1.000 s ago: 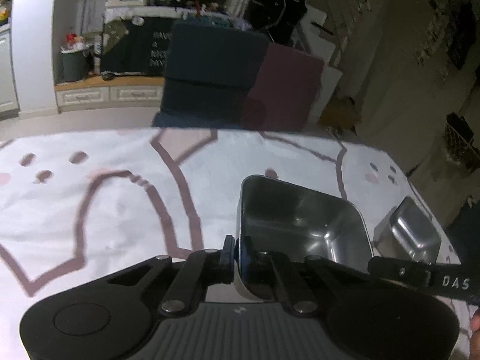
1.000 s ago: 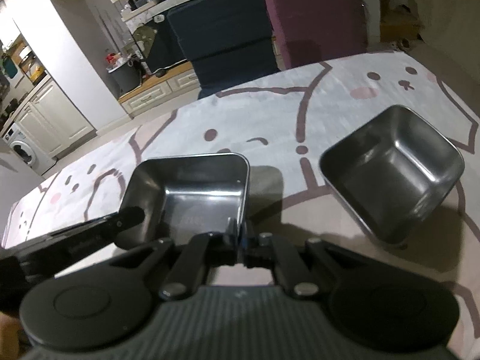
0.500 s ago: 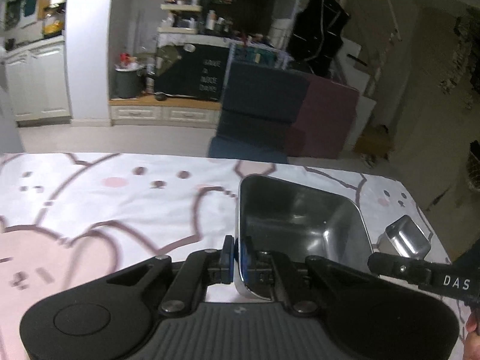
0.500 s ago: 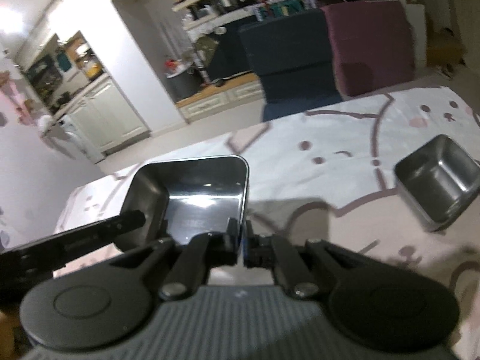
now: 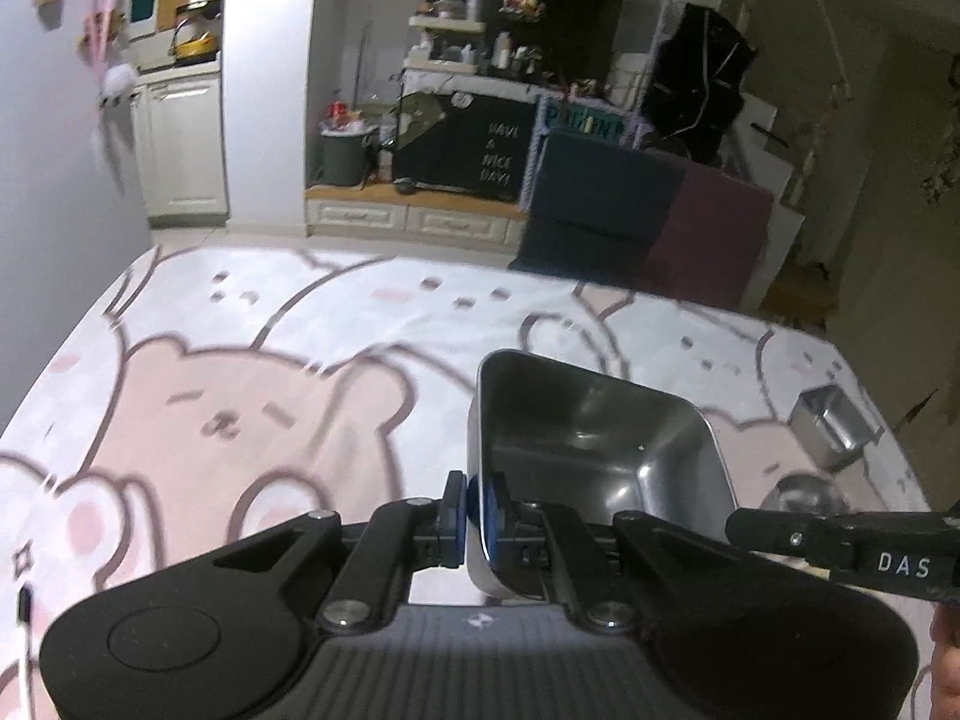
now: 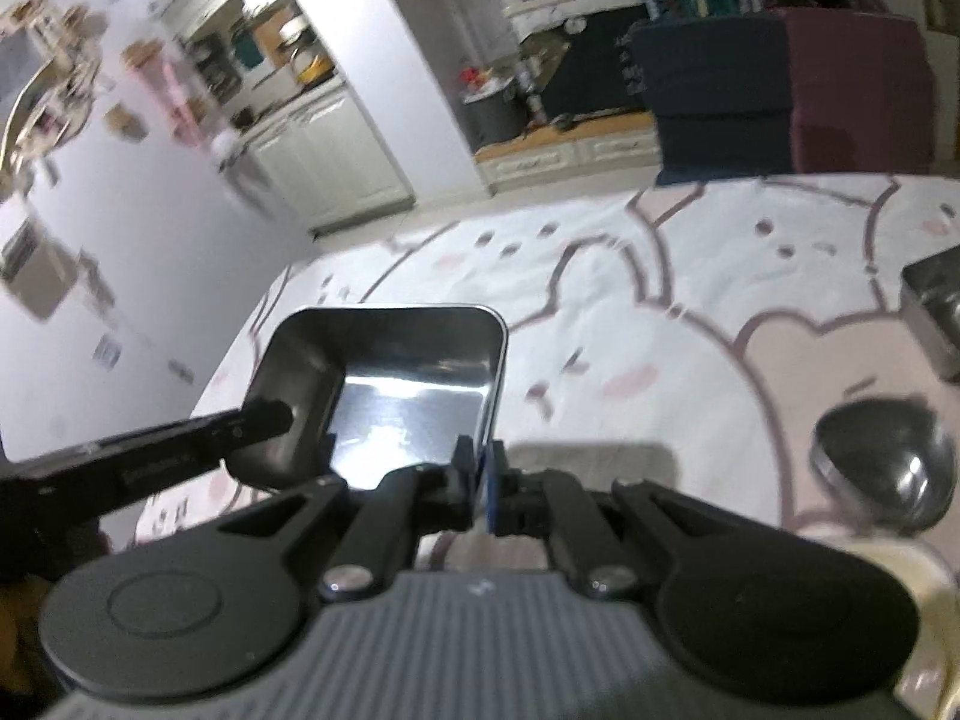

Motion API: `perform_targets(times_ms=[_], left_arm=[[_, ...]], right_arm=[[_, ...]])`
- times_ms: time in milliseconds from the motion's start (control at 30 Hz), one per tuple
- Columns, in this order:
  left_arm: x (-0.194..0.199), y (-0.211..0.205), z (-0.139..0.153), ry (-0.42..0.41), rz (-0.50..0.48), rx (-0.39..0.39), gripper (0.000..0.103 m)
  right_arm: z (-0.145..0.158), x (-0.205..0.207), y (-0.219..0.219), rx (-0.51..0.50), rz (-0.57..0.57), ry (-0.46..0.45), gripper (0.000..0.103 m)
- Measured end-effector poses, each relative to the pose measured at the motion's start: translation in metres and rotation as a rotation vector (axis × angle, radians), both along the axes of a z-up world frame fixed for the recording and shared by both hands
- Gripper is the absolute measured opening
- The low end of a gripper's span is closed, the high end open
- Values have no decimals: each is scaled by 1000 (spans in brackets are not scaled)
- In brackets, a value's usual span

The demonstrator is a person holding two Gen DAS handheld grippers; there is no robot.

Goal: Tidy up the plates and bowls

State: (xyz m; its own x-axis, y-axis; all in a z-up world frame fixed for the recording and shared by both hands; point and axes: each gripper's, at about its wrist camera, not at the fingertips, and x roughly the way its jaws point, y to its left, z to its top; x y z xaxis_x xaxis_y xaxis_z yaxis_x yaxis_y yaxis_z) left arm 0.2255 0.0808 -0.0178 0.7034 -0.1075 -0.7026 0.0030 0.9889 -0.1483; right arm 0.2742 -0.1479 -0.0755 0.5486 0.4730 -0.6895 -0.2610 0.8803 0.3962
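Note:
A square steel bowl (image 5: 594, 450) hangs above the bear-print tablecloth (image 5: 240, 390), held from both sides. My left gripper (image 5: 474, 516) is shut on the bowl's left rim. My right gripper (image 6: 483, 486) is shut on the right rim of the same bowl (image 6: 384, 378). Each gripper's arm shows in the other's view, the right one (image 5: 840, 546) and the left one (image 6: 180, 450). A second square steel bowl (image 5: 834, 426) sits on the cloth far to the right, also seen in the right wrist view (image 6: 936, 306). A round steel bowl (image 6: 888, 468) rests nearer, to the right.
A navy chair (image 5: 594, 204) and a maroon chair (image 5: 708, 234) stand at the table's far edge. A wall (image 6: 90, 300) runs close along the left end of the table. A pale rounded object (image 6: 918, 594) shows at the lower right, too blurred to name.
Both grippers have risen and travelled left with the square bowl between them. The second square bowl has slid off to the right and shrunk; the round bowl has come into view.

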Motion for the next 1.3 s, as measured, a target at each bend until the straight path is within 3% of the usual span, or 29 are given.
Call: perform_targets(times_ms=[533, 1300], left_arm=[[-48, 42, -79, 194, -40, 19, 7], [-35, 38, -108, 256, -82, 43, 7]], right_arm=[[-55, -41, 58, -173, 166, 133, 5], [-82, -45, 74, -266, 238, 207, 8]])
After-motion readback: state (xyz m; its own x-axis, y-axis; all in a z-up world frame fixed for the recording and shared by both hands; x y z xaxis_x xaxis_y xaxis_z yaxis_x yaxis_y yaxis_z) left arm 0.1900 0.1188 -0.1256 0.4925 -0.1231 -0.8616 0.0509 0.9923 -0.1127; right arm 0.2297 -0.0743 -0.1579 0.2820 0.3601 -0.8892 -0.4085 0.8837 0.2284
